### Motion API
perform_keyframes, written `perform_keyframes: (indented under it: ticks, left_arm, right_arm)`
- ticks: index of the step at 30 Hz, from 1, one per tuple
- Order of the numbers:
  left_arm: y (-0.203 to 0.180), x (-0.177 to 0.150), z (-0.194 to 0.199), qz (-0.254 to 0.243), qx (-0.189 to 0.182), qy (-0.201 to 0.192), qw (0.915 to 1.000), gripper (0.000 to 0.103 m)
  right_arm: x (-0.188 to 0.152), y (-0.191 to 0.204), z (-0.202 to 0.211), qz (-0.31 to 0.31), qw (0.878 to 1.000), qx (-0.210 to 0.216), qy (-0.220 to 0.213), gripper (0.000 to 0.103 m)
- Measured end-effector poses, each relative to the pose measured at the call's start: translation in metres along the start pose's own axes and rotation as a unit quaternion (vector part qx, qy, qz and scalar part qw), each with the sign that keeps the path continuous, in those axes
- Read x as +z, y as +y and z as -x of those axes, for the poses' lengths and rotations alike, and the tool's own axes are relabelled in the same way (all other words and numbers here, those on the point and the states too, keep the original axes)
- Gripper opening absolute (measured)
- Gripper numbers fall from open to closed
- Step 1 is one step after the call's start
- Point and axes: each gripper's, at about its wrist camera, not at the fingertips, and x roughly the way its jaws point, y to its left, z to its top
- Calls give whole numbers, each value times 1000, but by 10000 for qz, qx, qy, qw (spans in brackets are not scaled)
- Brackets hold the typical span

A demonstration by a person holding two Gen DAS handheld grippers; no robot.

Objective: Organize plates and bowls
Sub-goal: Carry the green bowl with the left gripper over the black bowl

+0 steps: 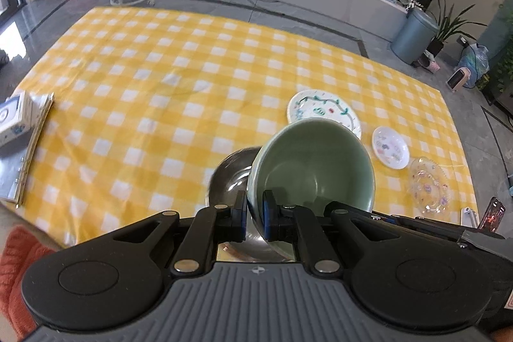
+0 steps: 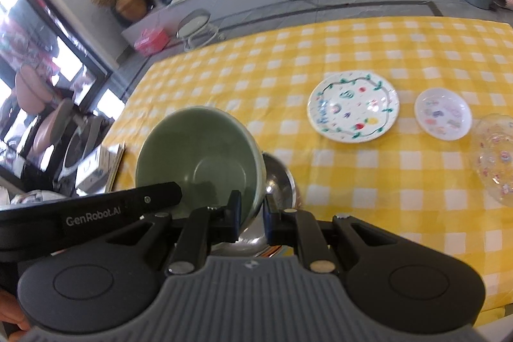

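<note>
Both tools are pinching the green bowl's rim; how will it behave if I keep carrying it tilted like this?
The green bowl looks glazed ceramic, so probably heavy for its size and slick at the rim. The left tool and right tool grip only thin rim sections, so it may pivot. Likely to chip if it knocks the steel bowl.

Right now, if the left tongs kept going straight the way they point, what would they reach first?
The left tongs are shut on the green bowl's rim. Beyond it, likely the steel bowl just below, then the checked tablecloth; depth is hard to judge.
</note>
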Motion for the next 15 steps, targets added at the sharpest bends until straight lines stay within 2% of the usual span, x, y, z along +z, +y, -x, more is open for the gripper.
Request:
perform_keyframes:
  ticks: [10,15]
  left_arm:
    - [26,-5,-22,224,-66,516,9984,10]
    - [22,-1,-37,152,-232,747,9968,11]
  right_arm:
    - [0,11,-30,201,9979,-55,605,12]
    - [3,7,-32,327,9969,-321,642,11]
